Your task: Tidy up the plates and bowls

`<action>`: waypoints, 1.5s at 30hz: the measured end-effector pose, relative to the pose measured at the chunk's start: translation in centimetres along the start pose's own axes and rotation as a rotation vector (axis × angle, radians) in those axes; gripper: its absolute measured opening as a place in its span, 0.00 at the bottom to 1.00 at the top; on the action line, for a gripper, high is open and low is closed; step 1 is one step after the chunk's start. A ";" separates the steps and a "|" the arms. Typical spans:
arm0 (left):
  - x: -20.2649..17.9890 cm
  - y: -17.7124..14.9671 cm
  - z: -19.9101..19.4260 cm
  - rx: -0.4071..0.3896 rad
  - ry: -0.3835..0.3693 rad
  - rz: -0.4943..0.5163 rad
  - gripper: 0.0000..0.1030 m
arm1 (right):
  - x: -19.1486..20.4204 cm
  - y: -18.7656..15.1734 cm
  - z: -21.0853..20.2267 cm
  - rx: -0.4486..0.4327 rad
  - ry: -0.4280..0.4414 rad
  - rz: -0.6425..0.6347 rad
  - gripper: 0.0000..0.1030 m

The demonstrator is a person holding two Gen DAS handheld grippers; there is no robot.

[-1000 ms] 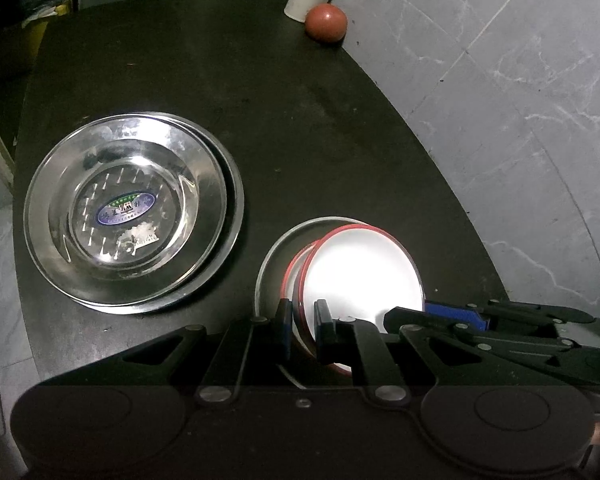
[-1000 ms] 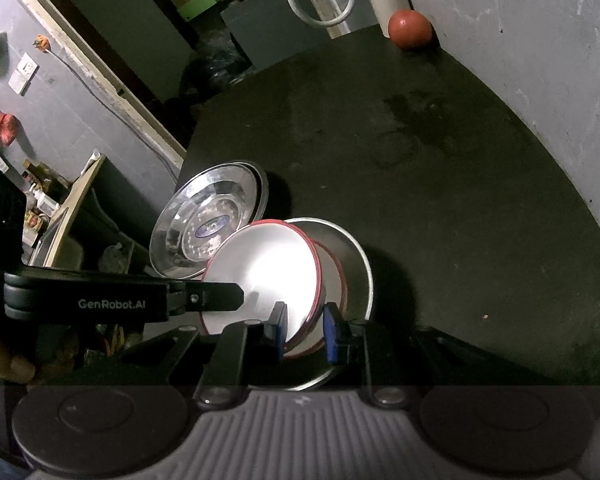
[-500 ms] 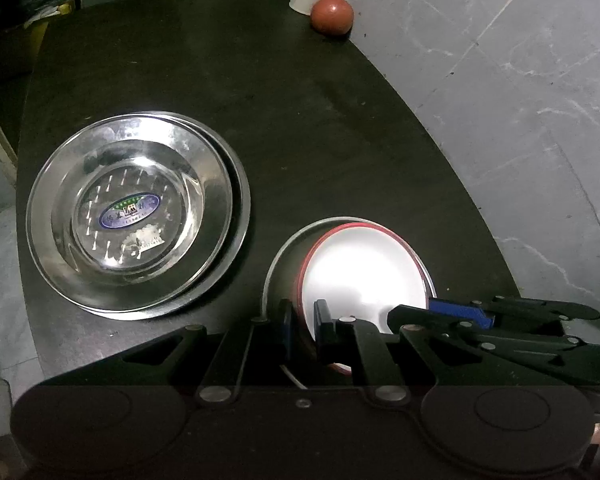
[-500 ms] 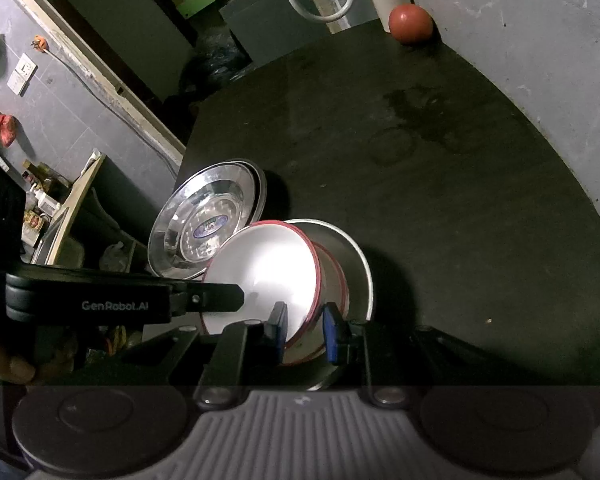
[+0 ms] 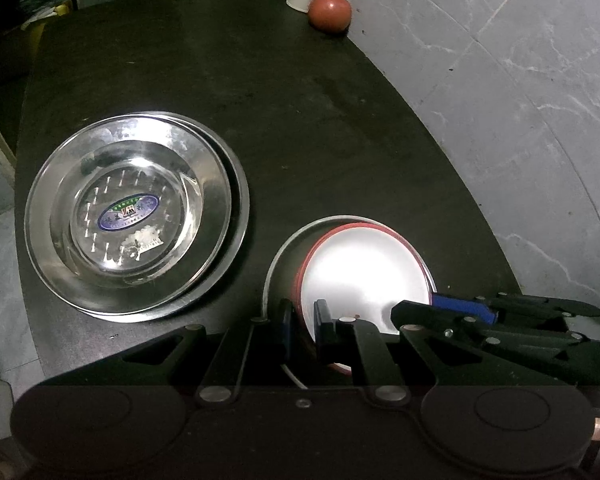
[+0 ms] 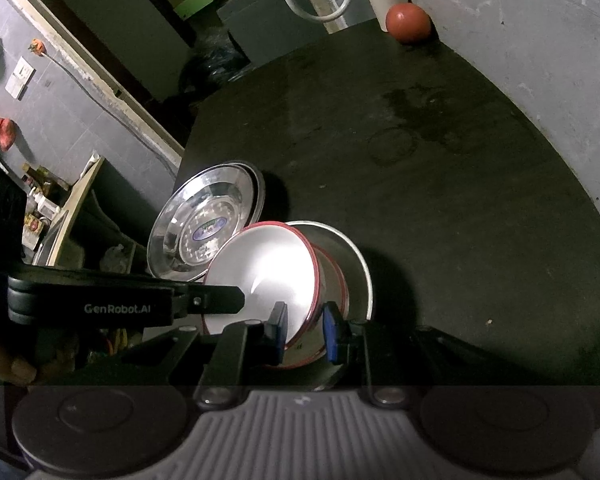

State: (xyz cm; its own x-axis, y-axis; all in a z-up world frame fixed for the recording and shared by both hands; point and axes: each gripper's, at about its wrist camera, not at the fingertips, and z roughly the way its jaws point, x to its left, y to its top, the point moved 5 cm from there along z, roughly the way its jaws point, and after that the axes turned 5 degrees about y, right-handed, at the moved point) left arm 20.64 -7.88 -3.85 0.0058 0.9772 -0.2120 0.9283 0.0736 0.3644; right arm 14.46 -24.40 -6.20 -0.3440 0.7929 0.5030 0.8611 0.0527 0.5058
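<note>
While both grippers pinch the white red-rimmed enamel bowl (image 5: 364,272), left gripper (image 5: 302,330) at its near-left rim, right gripper (image 6: 305,330) opposite, it tilts inside the steel bowl (image 6: 356,280).

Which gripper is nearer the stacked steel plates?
Left. The left gripper pinches the red-rimmed bowl on its side facing the steel plates; the right gripper grips the bowl's opposite side.

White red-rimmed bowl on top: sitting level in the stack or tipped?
Tipped. The white red-rimmed bowl leans toward the steel plates, with the lower red-rimmed bowl exposed beneath; both grippers pinch rims of the stack.
</note>
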 end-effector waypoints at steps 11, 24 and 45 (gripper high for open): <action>-0.2 -0.1 0.2 0.001 0.004 0.005 0.12 | -0.5 -0.1 -0.5 -0.013 -0.015 0.014 0.25; -0.1 -0.3 -0.8 -0.028 0.003 -0.006 0.21 | -0.4 -0.1 -0.9 -0.029 -0.013 0.010 0.30; 0.4 -0.2 -3.4 -0.136 0.006 -0.025 0.67 | -0.9 0.3 -3.3 -0.102 -0.024 0.010 0.60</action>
State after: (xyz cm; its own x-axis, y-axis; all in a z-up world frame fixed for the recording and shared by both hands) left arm 19.17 -6.86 -0.96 -0.0195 0.9759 -0.2174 0.8690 0.1241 0.4790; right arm 13.84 -27.07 -4.17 -0.3252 0.8077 0.4918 0.8214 -0.0164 0.5701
